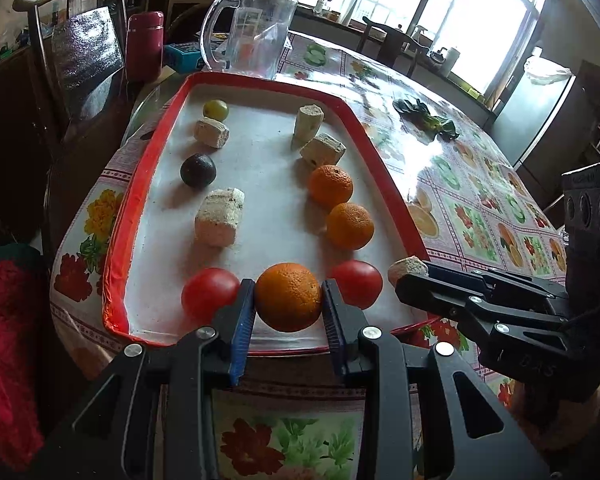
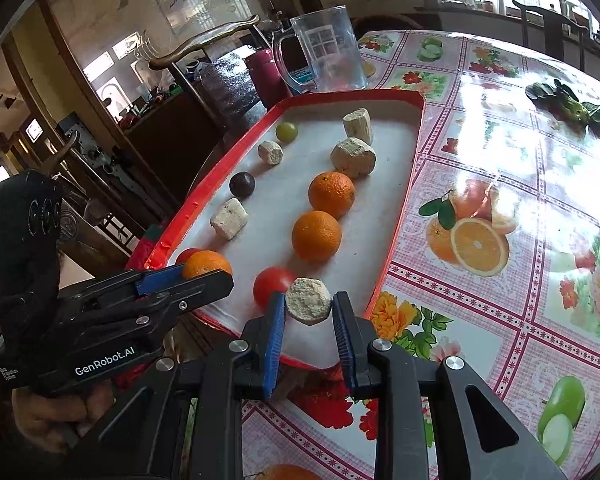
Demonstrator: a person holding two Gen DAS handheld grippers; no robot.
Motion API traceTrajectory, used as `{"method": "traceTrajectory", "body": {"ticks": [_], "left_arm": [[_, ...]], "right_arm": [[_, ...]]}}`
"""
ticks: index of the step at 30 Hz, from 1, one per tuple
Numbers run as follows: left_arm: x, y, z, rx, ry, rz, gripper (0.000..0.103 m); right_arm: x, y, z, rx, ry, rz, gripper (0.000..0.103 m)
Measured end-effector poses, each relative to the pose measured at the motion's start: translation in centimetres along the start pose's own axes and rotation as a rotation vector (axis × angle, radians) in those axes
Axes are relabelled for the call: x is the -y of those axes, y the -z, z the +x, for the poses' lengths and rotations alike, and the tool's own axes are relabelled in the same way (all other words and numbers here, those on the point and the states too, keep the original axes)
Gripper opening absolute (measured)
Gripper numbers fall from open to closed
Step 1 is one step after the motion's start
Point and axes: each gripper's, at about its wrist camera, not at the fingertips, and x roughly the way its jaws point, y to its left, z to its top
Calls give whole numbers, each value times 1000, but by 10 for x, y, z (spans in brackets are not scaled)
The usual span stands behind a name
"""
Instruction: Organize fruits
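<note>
Fruit sorting is under way on the red-rimmed tray (image 1: 148, 184), and I am holding one piece in each gripper at the tray's near edge. My left gripper (image 1: 288, 300) is clamping a large orange (image 1: 288, 302) between its blue pads, with a tomato (image 1: 210, 292) just to the tray-left of it and a second tomato (image 1: 358, 282) just to the tray-right. My right gripper (image 2: 308, 304) is pinching a pale, crumbly chunk (image 2: 309, 300) over the tray's near right corner, its jaws closed tight against the chunk's sides.

Further up the tray from the near edge, two oranges (image 1: 340, 208) are lining up along the right rim with two more pale chunks (image 1: 316, 140) beyond them. Along the left rim I am seeing a pale block (image 1: 219, 218), a dark round fruit (image 1: 198, 170), a smaller chunk (image 1: 211, 133) and a green fruit (image 1: 215, 110) at the far end.

I am judging this as the placing step for both pieces. Whether the large orange is resting on the tray or hanging just above it, I cannot tell. Next I am needing to settle it level between the tomatoes and part the left pads slowly so it is not rolling off the near rim, then carry the chunk towards its kin at the far right.
</note>
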Motion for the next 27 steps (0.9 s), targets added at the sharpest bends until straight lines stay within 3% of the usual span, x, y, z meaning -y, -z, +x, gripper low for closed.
{"method": "traceTrajectory", "body": {"ticks": [6, 10, 20, 22, 25, 27], "left_arm": [[1, 0, -2, -7, -15, 6, 32], [5, 0, -5, -3, -22, 15, 43], [4, 5, -21, 16, -61, 27, 44], [7, 7, -26, 18, -79, 42, 44], [14, 12, -34, 29, -120, 57, 62], [19, 16, -42, 47, -136, 71, 64]], "right_arm": [[2, 2, -2, 2, -20, 8, 27], [2, 3, -5, 7, -25, 12, 28], [7, 3, -30, 48, -18, 14, 36], [8, 2, -36, 51, -19, -3, 39], [9, -2, -46, 60, -12, -37, 55], [10, -6, -53, 60, -24, -56, 66]]}}
